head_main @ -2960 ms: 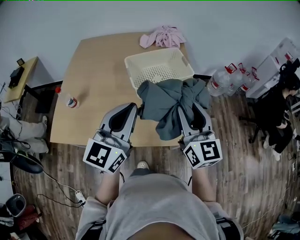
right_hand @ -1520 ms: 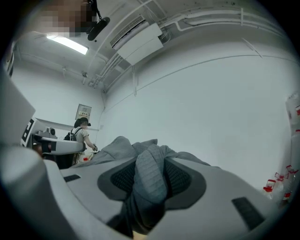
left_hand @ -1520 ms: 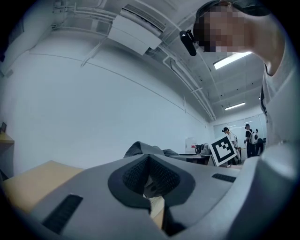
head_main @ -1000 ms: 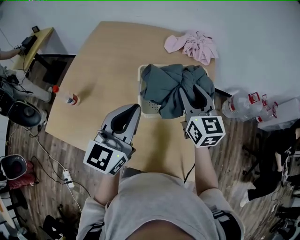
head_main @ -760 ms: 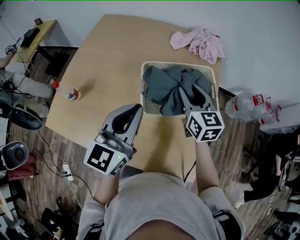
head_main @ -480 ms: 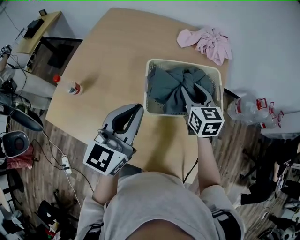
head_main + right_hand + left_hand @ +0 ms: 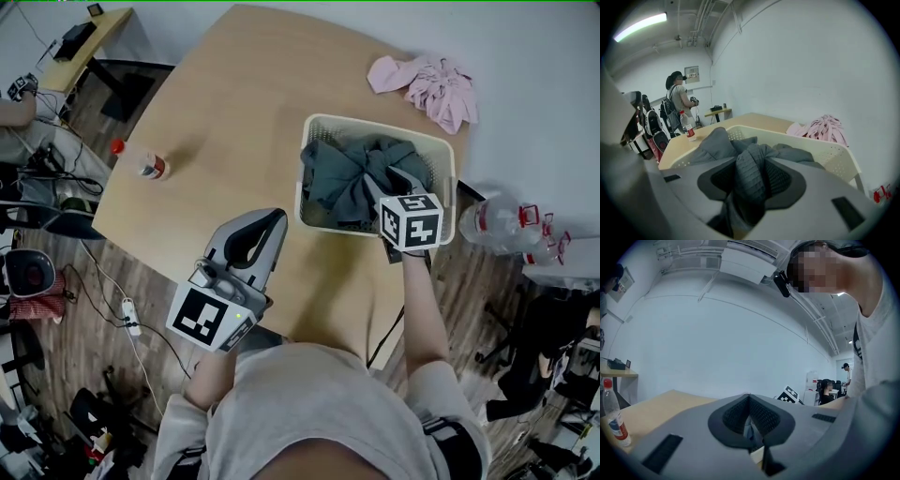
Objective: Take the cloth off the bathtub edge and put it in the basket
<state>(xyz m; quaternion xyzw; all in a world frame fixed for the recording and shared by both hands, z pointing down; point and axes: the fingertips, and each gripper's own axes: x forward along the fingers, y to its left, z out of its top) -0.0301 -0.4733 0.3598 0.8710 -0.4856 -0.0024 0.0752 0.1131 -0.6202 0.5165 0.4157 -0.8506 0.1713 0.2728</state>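
Grey cloth (image 7: 349, 176) lowered into cream basket (image 7: 449, 192) since a second ago, right gripper (image 7: 395, 180) brought down with it. Cloth bunched inside basket on counter (image 7: 234, 103), one fold clamped between right gripper's jaws. Left gripper (image 7: 270, 217) held over counter's near edge, jaws closed tip to tip, nothing gripped. Pink cloth (image 7: 433, 84) seen beyond basket.

A pale wooden counter (image 7: 234, 112) stands on a dark plank floor (image 7: 469, 309) against a plain whitish wall (image 7: 525, 47). A small side desk (image 7: 89, 33) sits near its far left corner. Overhead, a strip light (image 7: 640, 26) glows beside ceiling pipes (image 7: 701, 18).
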